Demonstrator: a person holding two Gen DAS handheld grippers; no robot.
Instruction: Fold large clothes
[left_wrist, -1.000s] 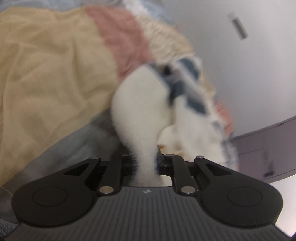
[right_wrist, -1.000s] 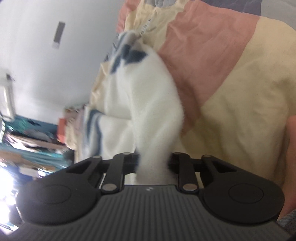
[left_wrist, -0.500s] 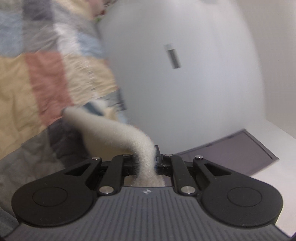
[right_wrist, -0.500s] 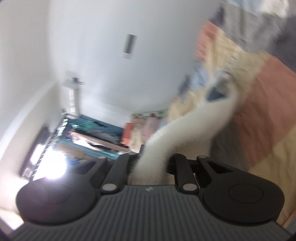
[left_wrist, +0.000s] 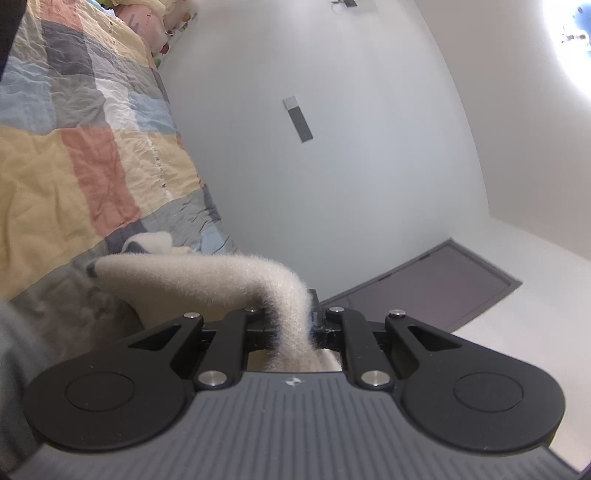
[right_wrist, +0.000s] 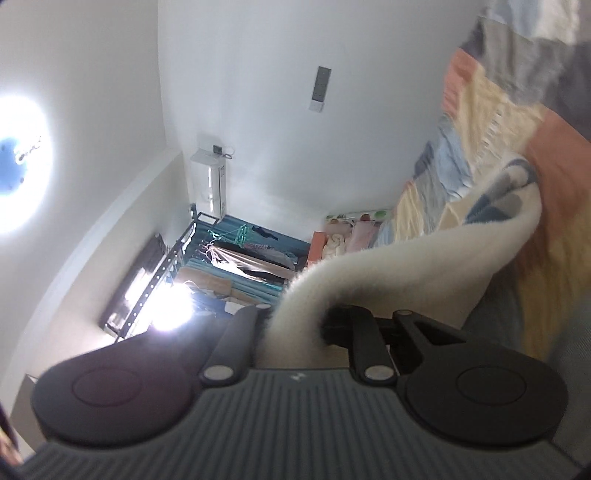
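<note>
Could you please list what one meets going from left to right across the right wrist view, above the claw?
Ceiling light → air conditioner → wall remote holder → fluffy white garment → patchwork bedspread.

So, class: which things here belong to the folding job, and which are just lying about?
Job:
- fluffy white garment
- left gripper
- right gripper
- patchwork bedspread, the work surface

Lying about:
- air conditioner
- clothes rack
- wall panel
</note>
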